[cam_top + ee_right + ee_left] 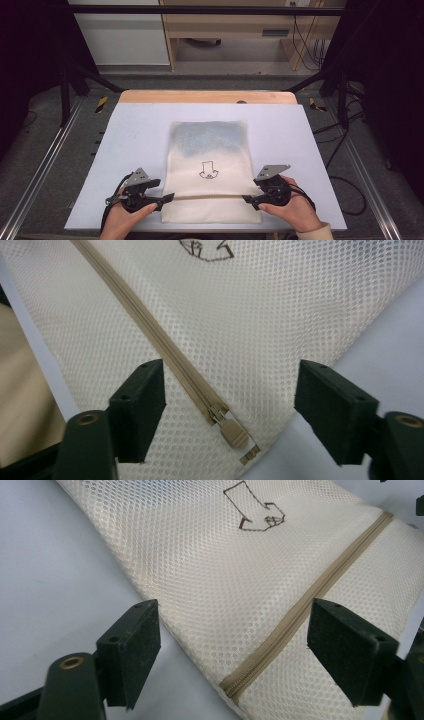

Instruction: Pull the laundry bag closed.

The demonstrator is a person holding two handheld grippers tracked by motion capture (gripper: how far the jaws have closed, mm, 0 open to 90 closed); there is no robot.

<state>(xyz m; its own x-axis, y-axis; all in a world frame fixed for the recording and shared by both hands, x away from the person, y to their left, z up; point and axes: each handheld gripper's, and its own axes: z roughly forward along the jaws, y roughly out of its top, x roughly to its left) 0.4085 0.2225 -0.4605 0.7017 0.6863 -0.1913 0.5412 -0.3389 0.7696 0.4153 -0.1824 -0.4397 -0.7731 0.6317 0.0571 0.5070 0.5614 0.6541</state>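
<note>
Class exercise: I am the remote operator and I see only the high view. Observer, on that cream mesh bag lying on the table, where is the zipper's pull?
Observer: The tan zipper pull sits at the zipper's end by the right gripper, between its open jaws.
Operator: Is the zipper shut?
Observer: The tan zipper looks closed along its visible length.
Operator: And the left gripper?
Observer: The left gripper is open, straddling the edge of the cream mesh bag near the zipper's other end.

Cream mesh bag (209, 170) lying flat on the table (125, 150), arrow drawing (208, 169) at centre; tan zipper (210, 196) runs across its near end, closed, pull (232, 431) at right.
</note>
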